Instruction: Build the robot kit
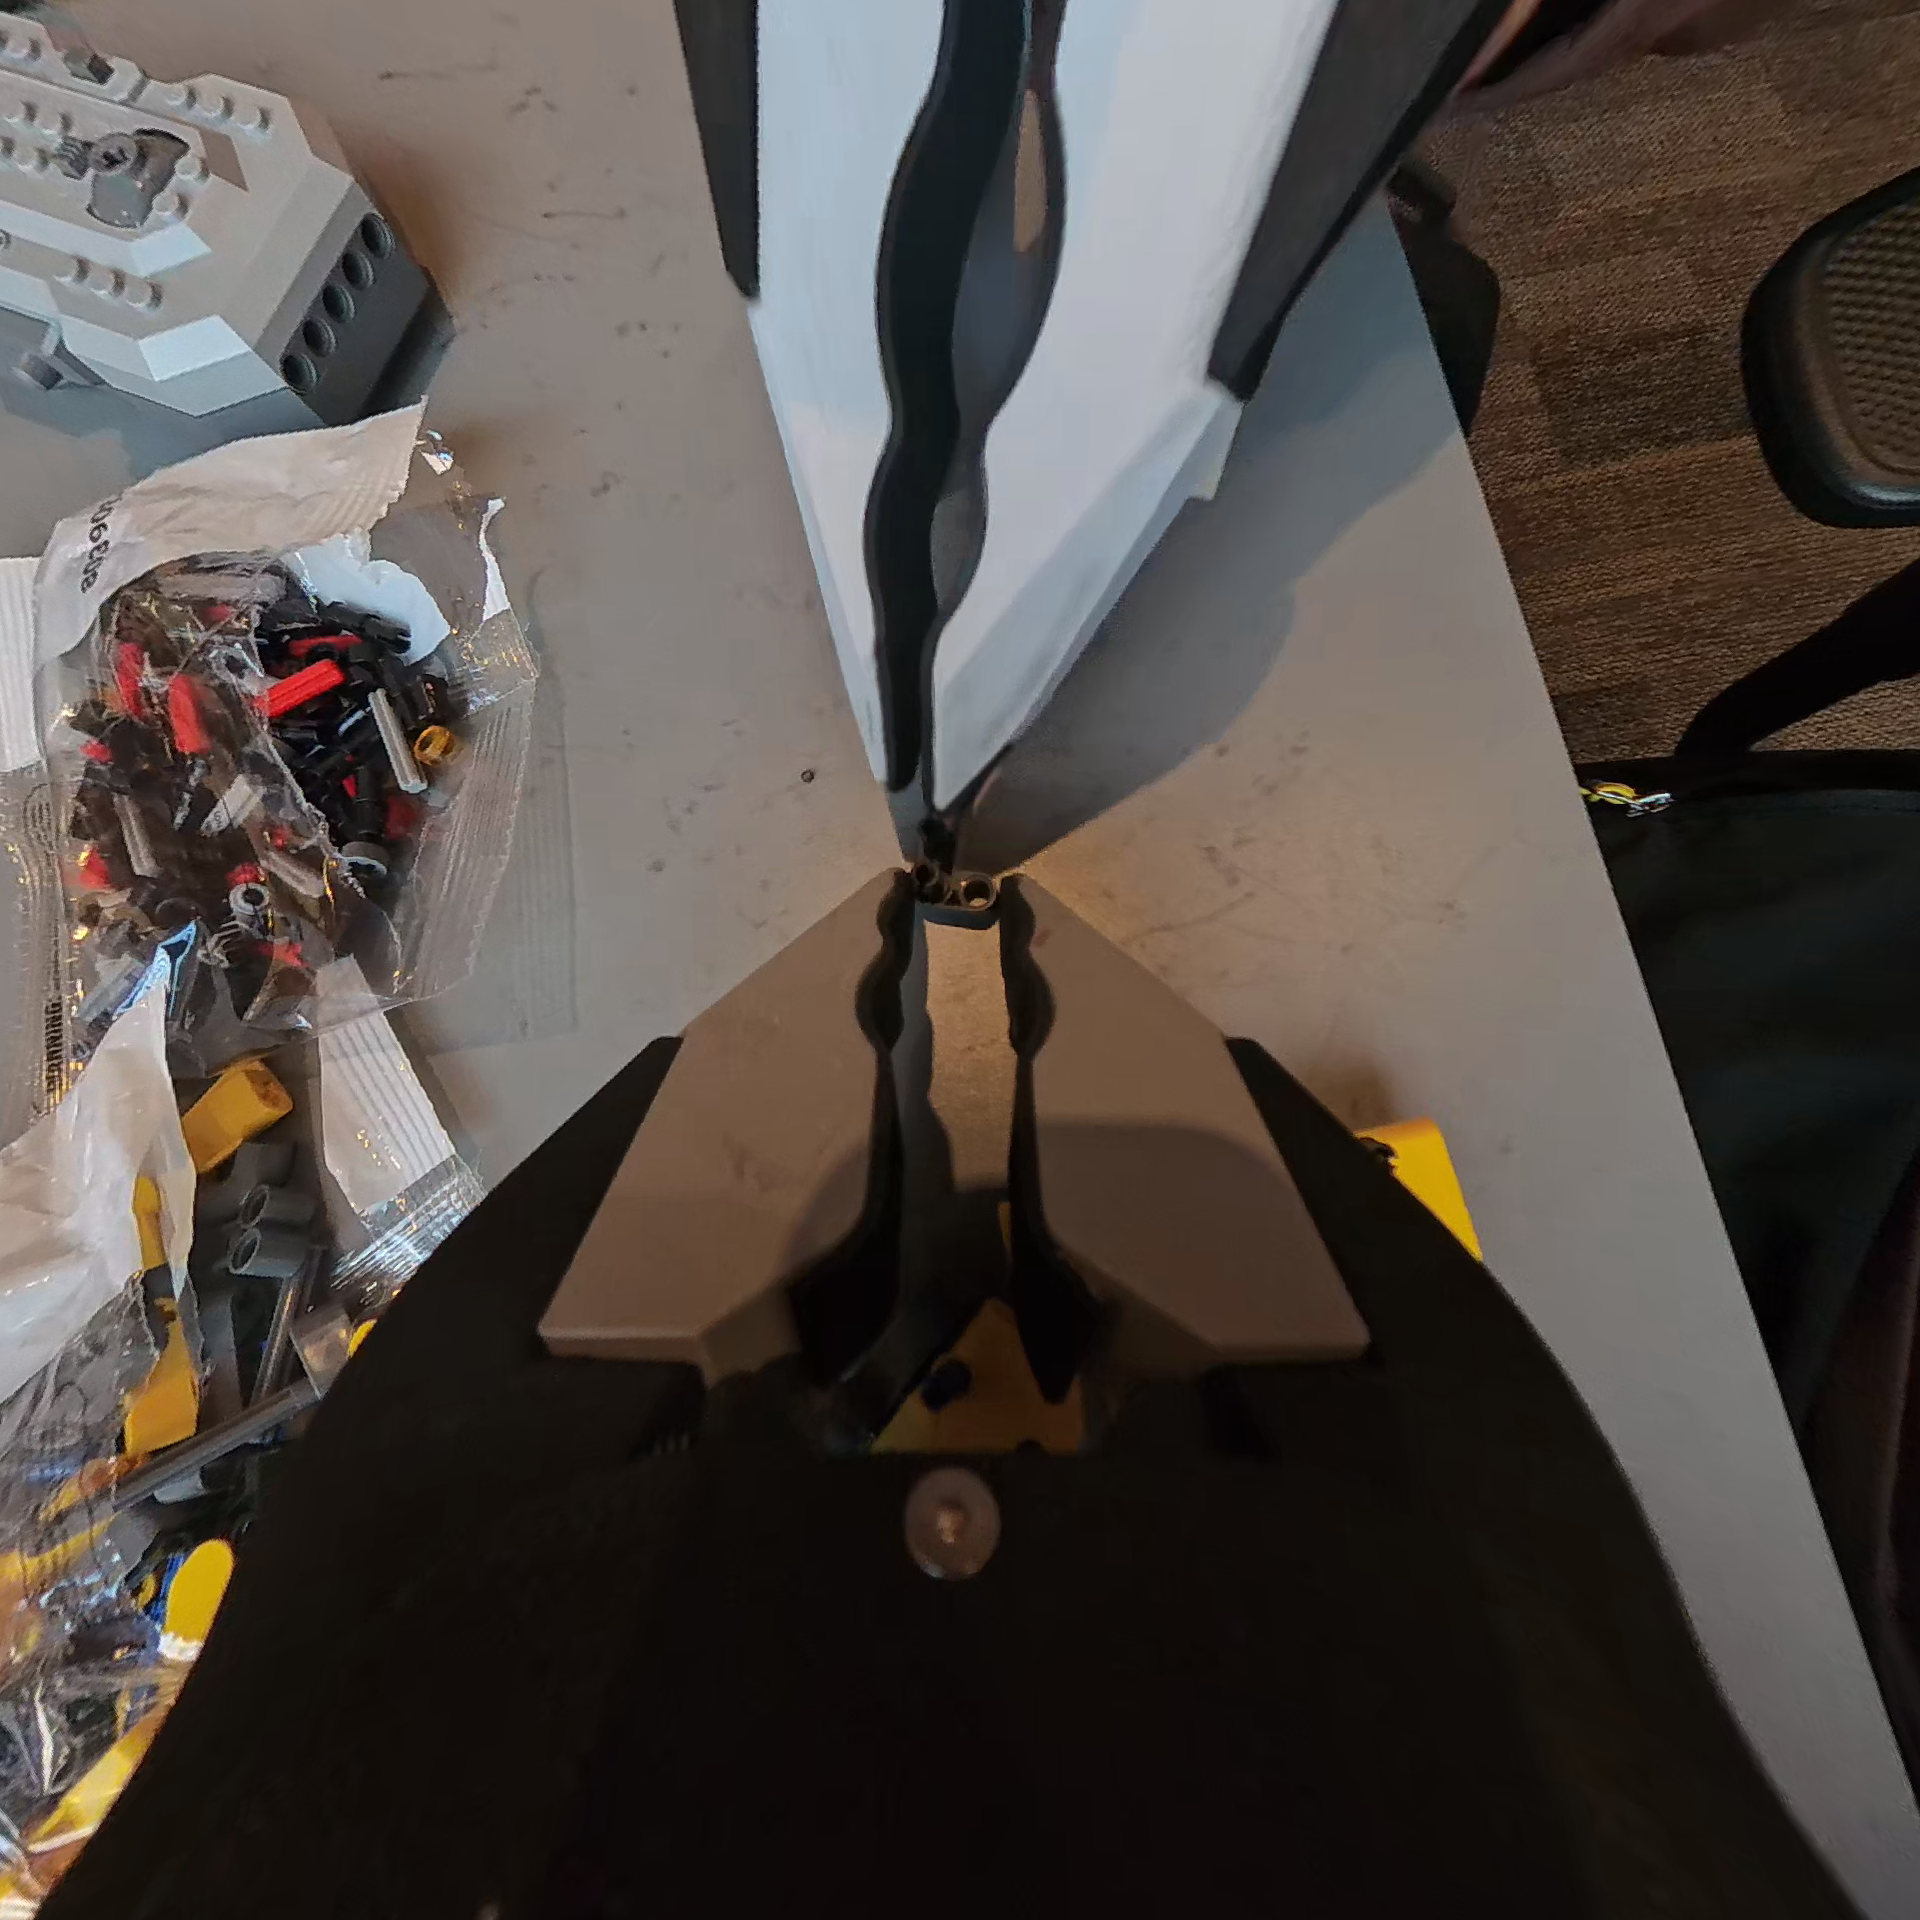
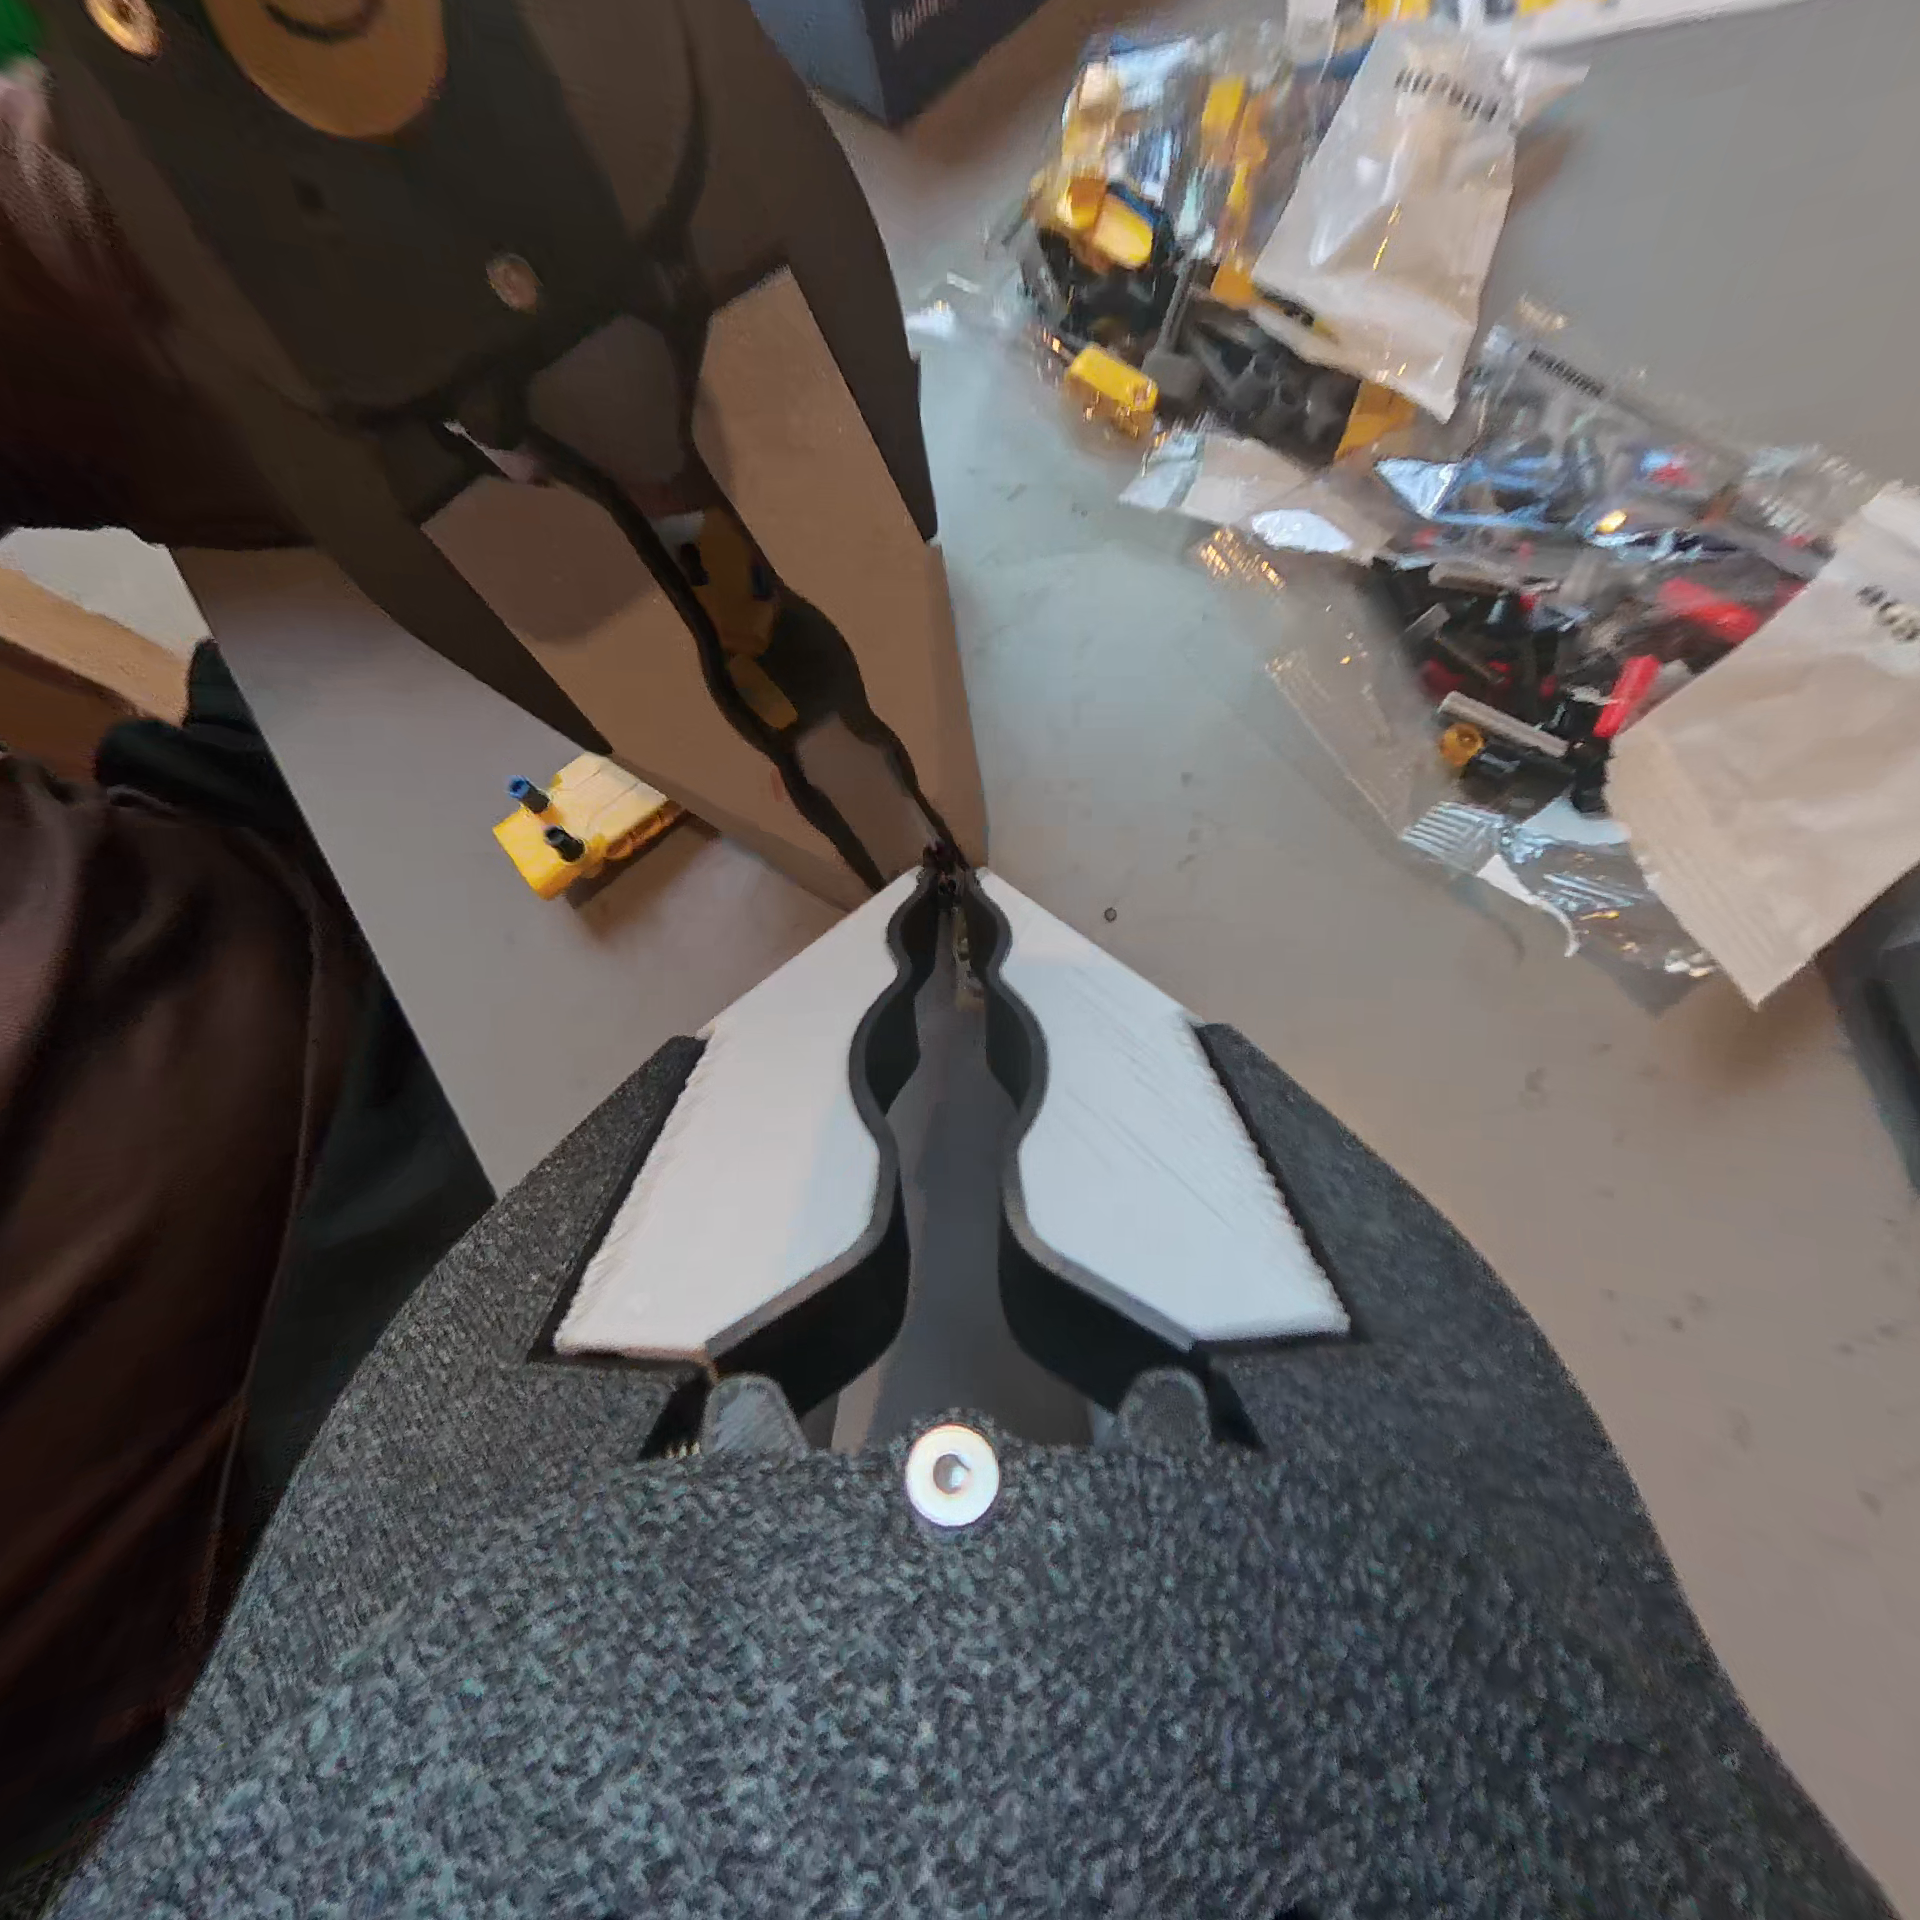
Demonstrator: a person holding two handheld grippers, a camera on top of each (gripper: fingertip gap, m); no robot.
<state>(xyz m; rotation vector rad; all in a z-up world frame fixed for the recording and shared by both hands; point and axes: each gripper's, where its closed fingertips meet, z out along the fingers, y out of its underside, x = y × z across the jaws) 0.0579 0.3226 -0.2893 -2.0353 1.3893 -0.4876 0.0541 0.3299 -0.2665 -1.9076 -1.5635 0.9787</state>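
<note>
1. The left gripper (image 1: 956, 896), mid-frame, pinches a small grey beam (image 1: 954, 902).
2. The right gripper (image 2: 951, 883) meets it tip to tip, nearly closed on a tiny black pin (image 1: 935, 836).
3. The pin touches the beam's hole.
4. Bags of bricks (image 1: 260, 727) lie at left.

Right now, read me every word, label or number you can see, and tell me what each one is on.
I don't repeat the wording, only where it stands.
Clear bag of red and black pieces: dark code on its white header, legible.
White bag header: dark print, blurred.
Dark box: pale print, blurred.
Left claw gripping a grey holed piece, right claw gripping a black pin: no writing.
</note>
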